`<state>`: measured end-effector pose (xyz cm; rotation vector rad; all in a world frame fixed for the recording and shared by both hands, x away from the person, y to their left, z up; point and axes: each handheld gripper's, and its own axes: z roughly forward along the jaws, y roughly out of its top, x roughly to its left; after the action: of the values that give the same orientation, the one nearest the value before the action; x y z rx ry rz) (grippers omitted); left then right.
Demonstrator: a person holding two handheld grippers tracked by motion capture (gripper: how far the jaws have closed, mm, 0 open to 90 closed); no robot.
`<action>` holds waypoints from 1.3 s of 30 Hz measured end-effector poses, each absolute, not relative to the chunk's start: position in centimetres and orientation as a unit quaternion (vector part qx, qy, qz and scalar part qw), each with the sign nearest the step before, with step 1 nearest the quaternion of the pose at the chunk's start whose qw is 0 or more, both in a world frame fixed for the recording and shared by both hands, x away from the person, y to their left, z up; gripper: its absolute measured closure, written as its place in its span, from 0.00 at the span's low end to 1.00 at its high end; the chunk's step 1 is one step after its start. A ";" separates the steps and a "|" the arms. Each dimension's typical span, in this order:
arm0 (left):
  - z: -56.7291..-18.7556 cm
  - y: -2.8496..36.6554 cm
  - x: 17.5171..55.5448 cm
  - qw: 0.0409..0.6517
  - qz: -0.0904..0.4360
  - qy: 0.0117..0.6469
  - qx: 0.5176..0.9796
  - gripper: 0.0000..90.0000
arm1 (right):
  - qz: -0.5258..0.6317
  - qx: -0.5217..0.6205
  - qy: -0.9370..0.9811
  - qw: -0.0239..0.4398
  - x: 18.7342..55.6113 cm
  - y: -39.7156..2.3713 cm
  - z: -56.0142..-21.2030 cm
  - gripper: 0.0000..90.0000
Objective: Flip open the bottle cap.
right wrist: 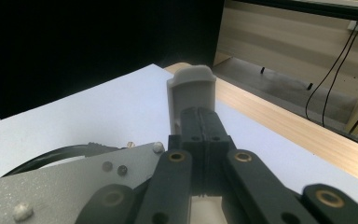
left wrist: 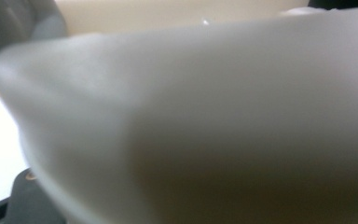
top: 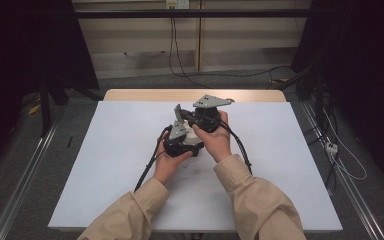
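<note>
Right gripper view: a small pale grey plastic block with a rounded top (right wrist: 192, 95) is seen standing upright, its long axis vertical, clamped between the closed jaws of the right gripper (right wrist: 199, 123), beside the left gripper (top: 182, 141), likewise closed, above mid white table (top: 110, 150).

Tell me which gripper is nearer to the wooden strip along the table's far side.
Right. The right gripper lies farther forward, closer to the wooden strip; the left gripper sits just behind it, toward the person.
</note>
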<state>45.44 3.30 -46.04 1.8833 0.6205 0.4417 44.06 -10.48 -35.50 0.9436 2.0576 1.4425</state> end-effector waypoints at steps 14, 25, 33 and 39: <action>-46.0 3.3 45.4 0.527 0.185 0.260 0.788 0.21 | 0.527 0.342 0.745 0.222 44.3 -10.4 -35.6 1.00; -46.1 3.3 45.4 0.529 0.184 0.262 0.786 0.21 | 0.528 0.343 0.745 0.219 44.6 -10.3 -35.6 1.00; -46.1 3.2 45.4 0.529 0.184 0.262 0.786 0.21 | 0.524 0.341 0.749 0.218 44.9 -10.0 -35.6 1.00; -46.1 3.2 45.4 0.528 0.183 0.263 0.787 0.21 | 0.524 0.341 0.751 0.214 45.1 -9.8 -35.6 1.00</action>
<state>45.39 3.23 -46.07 1.8790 0.6273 0.4364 45.11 -9.81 -35.64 0.9447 2.0825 1.4531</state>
